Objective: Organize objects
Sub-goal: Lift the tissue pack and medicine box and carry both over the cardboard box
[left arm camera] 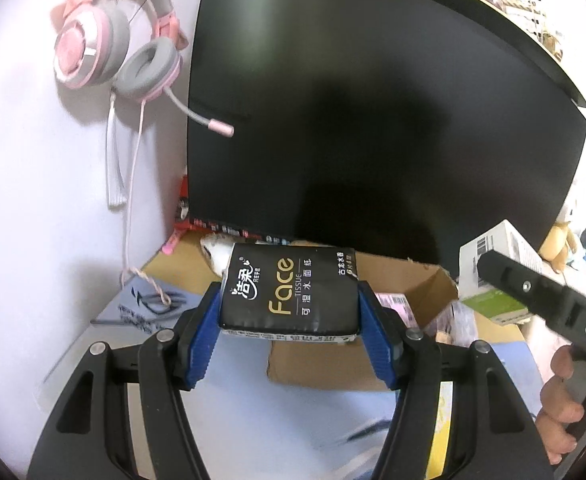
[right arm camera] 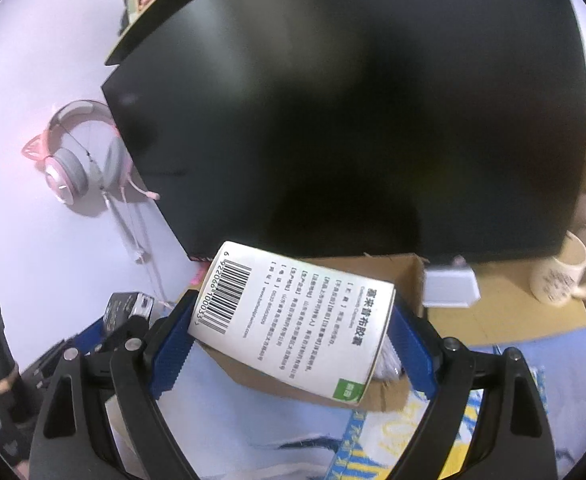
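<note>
- Left gripper point(left arm camera: 289, 320) clamping tissue pack point(left arm camera: 289, 292), carrying it above carton point(left arm camera: 393, 364)
- Right gripper point(right arm camera: 293, 340) gripping medicine box point(right arm camera: 293, 316) over same carton
- Next, likely: lowering both in, then opening jaws

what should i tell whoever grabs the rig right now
Left tongs: shut on the black tissue pack, held above the near edge of the open cardboard box.
Right tongs: shut on the white medicine box, barcode side up, tilted, also over the cardboard box.
Done: both items picked up. The box already holds some items.
Left: neither item is in the box yet; probably lower and release each one.
Nearby: dark monitor right behind the box, pink headset on the wall, mug to the right.
</note>
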The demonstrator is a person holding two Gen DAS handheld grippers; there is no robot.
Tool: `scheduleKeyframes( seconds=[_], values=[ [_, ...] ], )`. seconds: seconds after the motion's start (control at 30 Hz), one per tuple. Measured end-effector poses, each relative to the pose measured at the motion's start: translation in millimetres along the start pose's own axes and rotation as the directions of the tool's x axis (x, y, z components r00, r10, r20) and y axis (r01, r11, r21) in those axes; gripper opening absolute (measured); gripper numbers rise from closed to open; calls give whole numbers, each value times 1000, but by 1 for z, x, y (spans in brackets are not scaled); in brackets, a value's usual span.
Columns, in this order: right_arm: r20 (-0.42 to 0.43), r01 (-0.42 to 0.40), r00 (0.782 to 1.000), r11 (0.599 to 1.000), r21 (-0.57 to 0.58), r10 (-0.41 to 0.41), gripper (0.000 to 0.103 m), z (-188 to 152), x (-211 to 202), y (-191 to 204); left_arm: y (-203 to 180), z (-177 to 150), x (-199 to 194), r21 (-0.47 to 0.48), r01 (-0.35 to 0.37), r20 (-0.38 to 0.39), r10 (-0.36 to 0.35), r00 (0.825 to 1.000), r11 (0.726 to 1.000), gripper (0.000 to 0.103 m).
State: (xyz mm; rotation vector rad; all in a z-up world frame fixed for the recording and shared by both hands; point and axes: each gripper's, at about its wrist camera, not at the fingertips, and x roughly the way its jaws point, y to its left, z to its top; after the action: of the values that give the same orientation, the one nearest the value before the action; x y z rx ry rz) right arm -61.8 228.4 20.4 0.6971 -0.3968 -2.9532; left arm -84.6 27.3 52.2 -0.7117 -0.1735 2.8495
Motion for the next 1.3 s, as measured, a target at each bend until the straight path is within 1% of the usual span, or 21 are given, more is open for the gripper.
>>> scheduleKeyframes(
  seconds=[0.07, 0.13, 0.2, 0.33, 0.4, 0.47, 0.6, 0.7, 0.87, 0.9, 1.07, 1.23, 1.3],
  values=[
    [28, -55, 998, 998, 32, 54, 94, 4, 3, -7, -3, 10, 4, 12, -12, 10, 12, 1000, 1000, 63],
    [41, -56, 998, 998, 42, 54, 95, 6, 5, -12, -6, 16, 8, 14, -10, 17, 9, 1000, 1000, 63],
    [16, -36, 999, 999, 37, 35, 95, 8, 12, -15, -7, 20, 14, 2, -9, 19, 9, 1000, 1000, 63],
    [-21, 21, 1000, 1000, -10, -22, 95, 7, 29, -15, -9, 26, 32, -18, -1, 12, 1, 1000, 1000, 63],
    [-32, 41, 999, 999, -28, -42, 94, 4, 38, -16, -8, 28, 41, -44, 20, 11, -19, 1000, 999, 63],
    [-39, 58, 997, 997, -57, -60, 94, 1, 45, -15, -8, 30, 47, -49, 32, 6, -31, 999, 998, 63],
    [-52, 90, 994, 992, -88, -95, 94, -3, 56, -16, -12, 37, 56, -18, 11, 13, -11, 1000, 1000, 63],
    [-67, 101, 992, 989, -104, -109, 94, -7, 63, -18, -12, 38, 59, -15, 12, 16, -12, 1000, 1000, 63],
    [-35, 140, 988, 971, -194, -150, 94, -14, 64, -9, -15, 35, 67, 8, 5, -5, -5, 1000, 1000, 63],
    [-35, 138, 988, 971, -196, -148, 94, -14, 64, -9, -15, 34, 69, 3, 9, -14, -9, 1000, 1000, 63],
    [-46, 133, 988, 968, -215, -146, 94, -19, 69, -4, -14, 34, 78, -37, 77, -49, -79, 996, 996, 63],
    [-41, 59, 997, 965, -256, -71, 94, -26, 68, 5, -14, 29, 80, -59, 114, -61, -117, 991, 992, 63],
    [-53, 57, 996, 960, -275, -74, 94, -29, 72, 8, -14, 27, 83, -73, 129, -70, -134, 988, 989, 63]
  ],
)
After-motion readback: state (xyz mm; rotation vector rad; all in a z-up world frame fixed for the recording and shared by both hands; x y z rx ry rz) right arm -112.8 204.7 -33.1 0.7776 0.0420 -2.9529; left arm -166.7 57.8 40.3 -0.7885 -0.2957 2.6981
